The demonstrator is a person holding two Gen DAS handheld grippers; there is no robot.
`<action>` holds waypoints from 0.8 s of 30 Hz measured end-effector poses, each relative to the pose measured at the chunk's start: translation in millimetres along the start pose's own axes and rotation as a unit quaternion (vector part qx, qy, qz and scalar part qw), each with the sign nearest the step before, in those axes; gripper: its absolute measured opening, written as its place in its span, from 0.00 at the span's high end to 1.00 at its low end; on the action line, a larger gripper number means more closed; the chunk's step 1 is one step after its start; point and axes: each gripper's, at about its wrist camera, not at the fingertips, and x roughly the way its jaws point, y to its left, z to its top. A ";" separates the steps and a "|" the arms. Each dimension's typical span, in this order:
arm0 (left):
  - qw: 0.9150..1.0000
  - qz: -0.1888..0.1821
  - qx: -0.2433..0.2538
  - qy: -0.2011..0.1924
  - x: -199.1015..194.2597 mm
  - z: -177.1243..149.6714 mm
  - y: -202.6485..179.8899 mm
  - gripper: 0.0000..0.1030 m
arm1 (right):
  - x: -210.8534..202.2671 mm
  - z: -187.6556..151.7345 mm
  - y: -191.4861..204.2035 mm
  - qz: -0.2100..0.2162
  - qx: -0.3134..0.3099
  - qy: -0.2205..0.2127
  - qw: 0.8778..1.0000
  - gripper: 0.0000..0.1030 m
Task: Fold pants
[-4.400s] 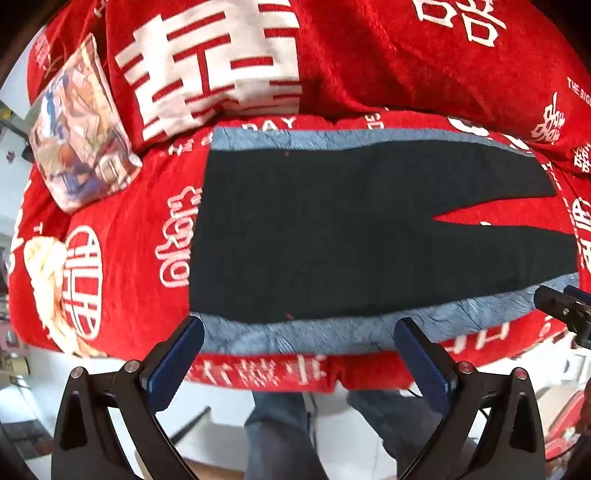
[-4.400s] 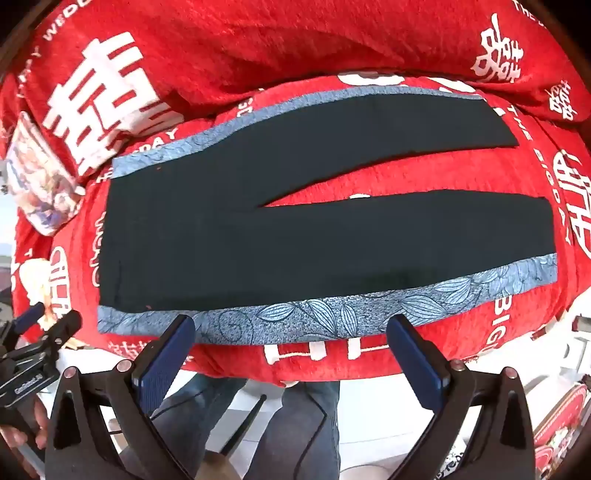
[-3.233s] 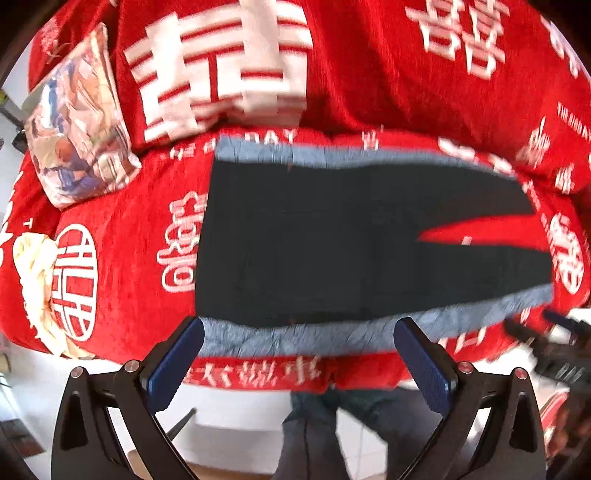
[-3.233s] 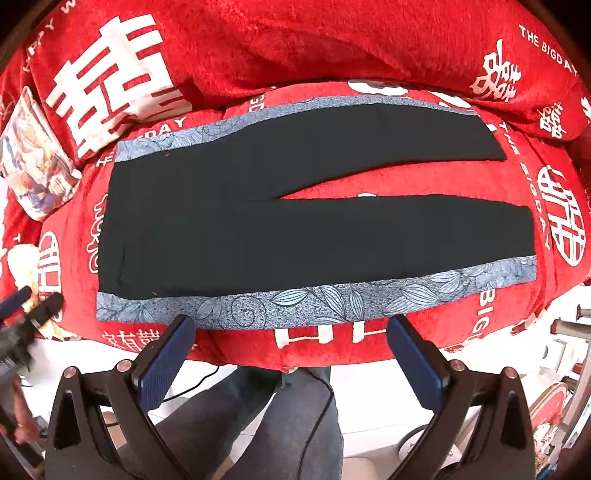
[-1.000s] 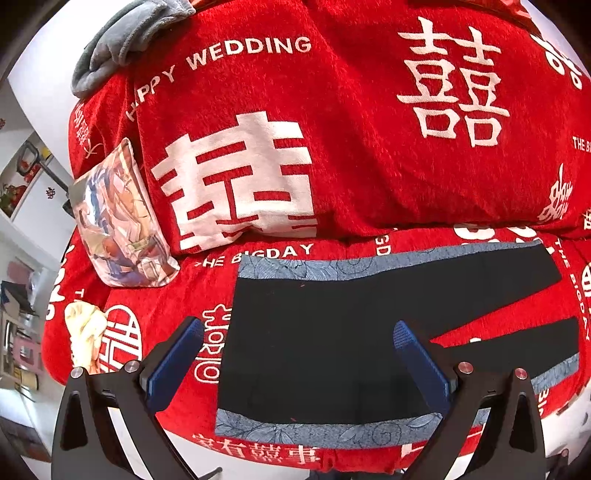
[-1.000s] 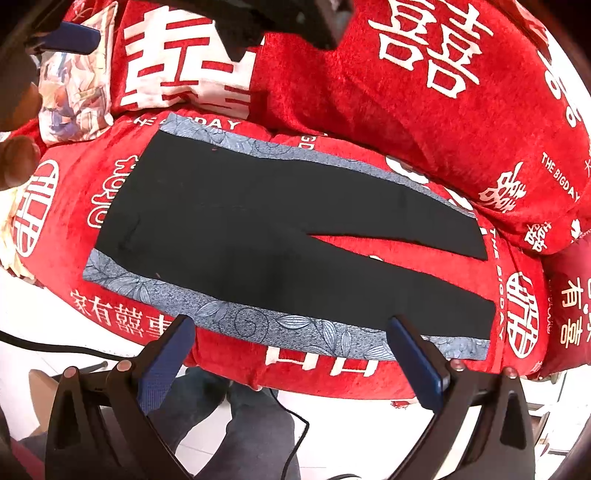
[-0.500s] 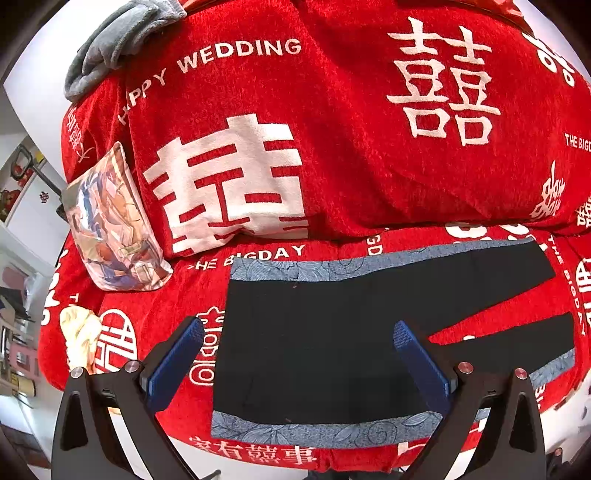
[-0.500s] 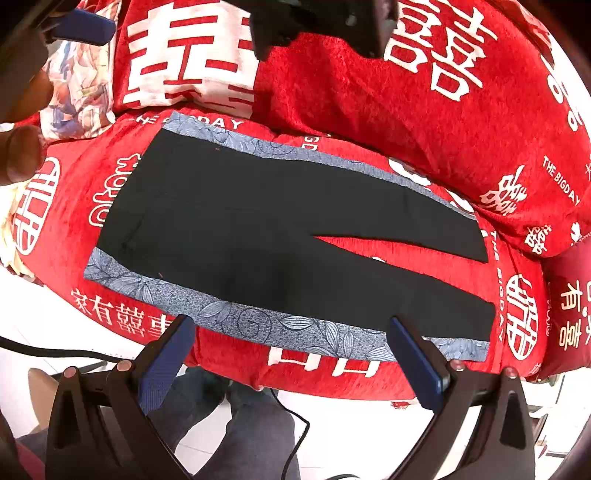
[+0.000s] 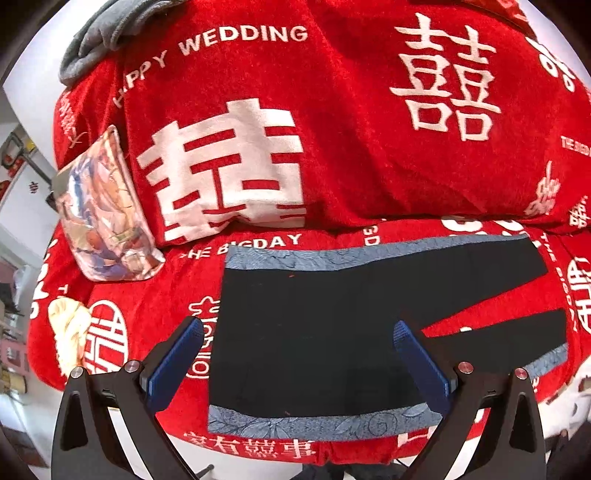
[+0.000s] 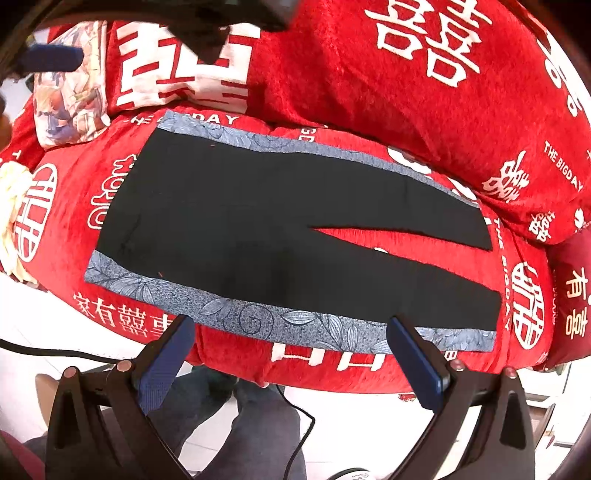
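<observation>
Black pants [image 9: 332,325] with blue-grey floral side stripes lie flat and spread on a red sofa seat, waist to the left, legs running right; they also show in the right wrist view [image 10: 280,229]. My left gripper [image 9: 295,354] is open and empty, raised above the waist end. My right gripper [image 10: 290,350] is open and empty, hovering off the sofa's front edge near the near-side stripe [image 10: 258,314]. The left gripper's body shows at the top left of the right wrist view [image 10: 51,59].
The sofa cover [image 9: 332,129] is red with white characters, with a tall backrest behind the pants. A printed cushion [image 9: 99,214] leans at the left end. A cream cloth [image 9: 66,332] lies at the left edge. A grey cloth [image 9: 110,26] tops the backrest. The person's legs [image 10: 240,424] stand below the front edge.
Over the earlier frames both grippers rose and pulled back from the sofa's front edge. In the last half second the left one shifted slightly; the pants have not moved.
</observation>
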 end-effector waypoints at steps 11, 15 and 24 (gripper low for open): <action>1.000 0.025 -0.001 0.002 -2.2 2.4 -11.6 0.00 | -2.3 0.7 10.0 -0.018 -0.027 -0.008 0.999 0.00; 0.999 0.041 0.016 0.004 0.2 0.6 -19.8 0.00 | -4.2 0.4 16.1 -0.021 -0.041 -0.011 0.999 0.00; 0.999 0.036 0.018 0.008 0.7 0.6 -21.4 0.00 | -5.5 -0.5 13.9 -0.019 -0.037 -0.014 0.999 0.00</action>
